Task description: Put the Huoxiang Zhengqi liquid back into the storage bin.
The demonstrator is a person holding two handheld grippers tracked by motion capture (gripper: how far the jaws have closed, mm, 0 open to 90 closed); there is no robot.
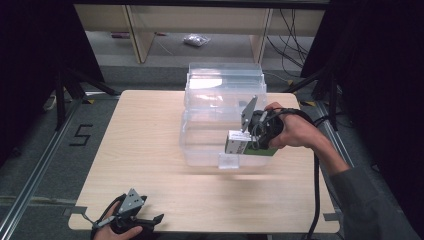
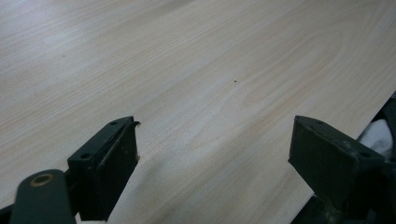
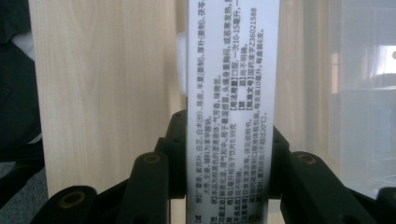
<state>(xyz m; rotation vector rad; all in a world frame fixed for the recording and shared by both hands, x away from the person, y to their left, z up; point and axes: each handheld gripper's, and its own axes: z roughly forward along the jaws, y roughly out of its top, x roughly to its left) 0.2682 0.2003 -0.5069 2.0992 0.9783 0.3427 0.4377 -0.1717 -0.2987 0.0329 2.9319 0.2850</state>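
Note:
A clear plastic bin (image 1: 220,100) stands on the wooden table (image 1: 145,130), right of centre. My right gripper (image 1: 239,142) is shut on a white box (image 1: 236,143) with a green side, held at the bin's front right part. In the right gripper view the white box (image 3: 232,93) with printed text stands clamped between my two black jaws, the bin's clear wall (image 3: 355,93) to its right. My left gripper (image 1: 150,220) rests at the table's near left edge, open. In the left gripper view my left gripper (image 2: 215,154) has bare wood between its jaws.
A clear latch tab (image 1: 228,161) sticks out at the bin's front. Black stands (image 1: 65,85) and cables (image 1: 292,30) sit beyond the table's far corners. A small bag (image 1: 196,40) lies on the floor behind.

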